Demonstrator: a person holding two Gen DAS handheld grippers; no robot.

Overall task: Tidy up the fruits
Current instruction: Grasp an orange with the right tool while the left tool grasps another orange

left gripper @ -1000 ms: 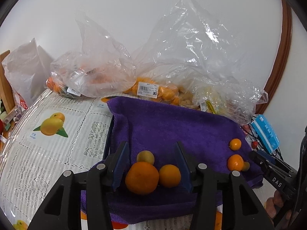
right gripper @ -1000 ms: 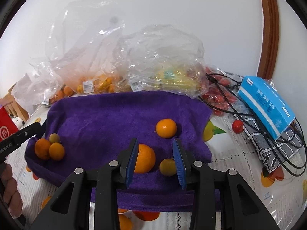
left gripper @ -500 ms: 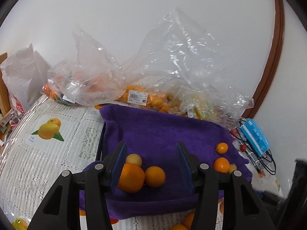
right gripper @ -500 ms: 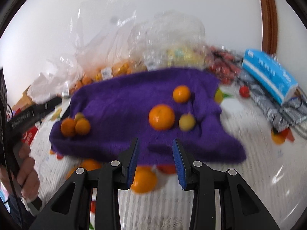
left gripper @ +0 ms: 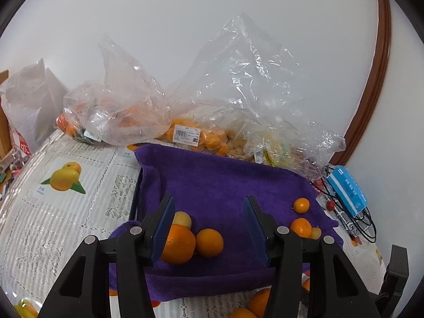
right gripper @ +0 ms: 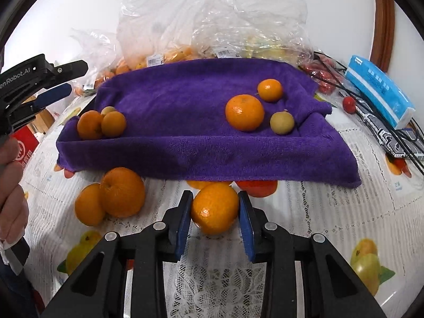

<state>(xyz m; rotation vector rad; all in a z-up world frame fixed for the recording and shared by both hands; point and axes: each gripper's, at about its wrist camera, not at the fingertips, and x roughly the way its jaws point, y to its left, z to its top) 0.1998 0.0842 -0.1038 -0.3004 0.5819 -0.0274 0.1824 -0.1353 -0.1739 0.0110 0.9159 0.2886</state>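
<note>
A purple towel lies on the table with two fruit groups. At its left are two oranges and a small yellow fruit. At its right are two oranges and a yellow-green fruit. My left gripper is open above the left group. My right gripper sits low in front of the towel with its blue pads on both sides of an orange resting on the tablecloth. Two more oranges lie to its left.
Clear plastic bags of fruit stand behind the towel against the wall. A blue tissue pack, black cables and small red fruits lie at the right. The tablecloth is lace with fruit prints.
My right gripper pulled back off the towel and came down around a loose orange in front of it. My left gripper drew back slightly and stayed open.
</note>
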